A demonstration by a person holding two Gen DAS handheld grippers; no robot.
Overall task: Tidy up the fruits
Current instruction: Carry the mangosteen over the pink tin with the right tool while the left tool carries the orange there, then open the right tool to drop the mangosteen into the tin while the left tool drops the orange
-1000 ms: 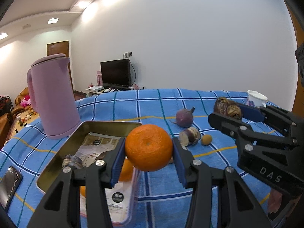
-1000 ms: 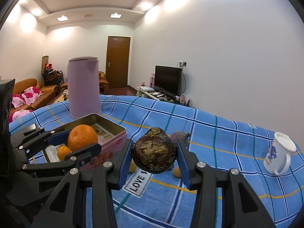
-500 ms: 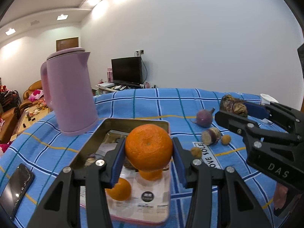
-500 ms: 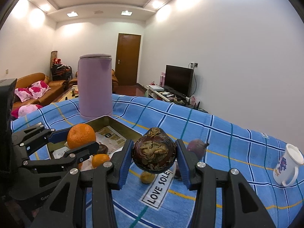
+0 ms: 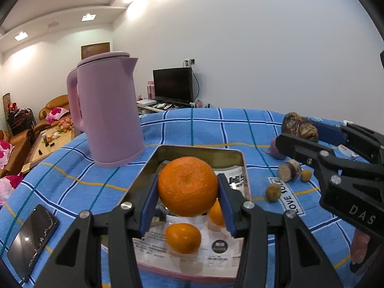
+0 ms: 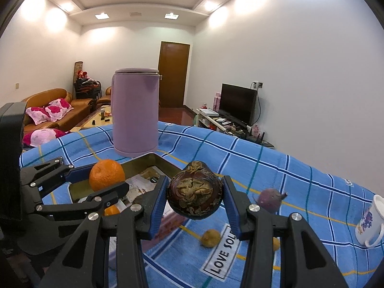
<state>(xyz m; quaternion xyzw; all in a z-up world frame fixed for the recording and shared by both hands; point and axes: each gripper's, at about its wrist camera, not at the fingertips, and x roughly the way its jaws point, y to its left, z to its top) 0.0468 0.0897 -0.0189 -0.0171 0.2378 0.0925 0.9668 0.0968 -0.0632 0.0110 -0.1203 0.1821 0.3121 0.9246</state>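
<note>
While both tools hang above the blue checked tablecloth (image 5: 206,129), the left gripper (image 5: 187,206) is clamped on a large orange (image 5: 187,186) and the right gripper (image 6: 195,207) is clamped on a dark, wrinkled round fruit (image 6: 195,190) — each held clear of the cloth, blue pads pressed against both sides.

At lower centre of the left wrist frame, the metal tin (image 5: 236,154) lies directly under and just beyond the held orange, its long axis running away from the camera toward the pink kettle (image 5: 108,112) at centre left. 2 small oranges (image 5: 183,238) already rest on the printed paper lining its floor. Seen from the right wrist view, that same tin (image 6: 146,159) sits at centre left, down and to the left of the dark fruit, with the left tool between them.

By that layout the left hand looks the nearer to the tin — a straight drop would likely land the orange inside — while the right hand would probably have to cross leftward first.

Loose on the cloth at right of the left frame: a purple bulb (image 5: 276,149), a cut tuber (image 5: 289,170) and 2 small yellowish fruits (image 5: 273,192). Near the right edge of the right frame stands a white mug (image 6: 370,220); a phone (image 5: 32,240) lies at lower left of the left frame.
</note>
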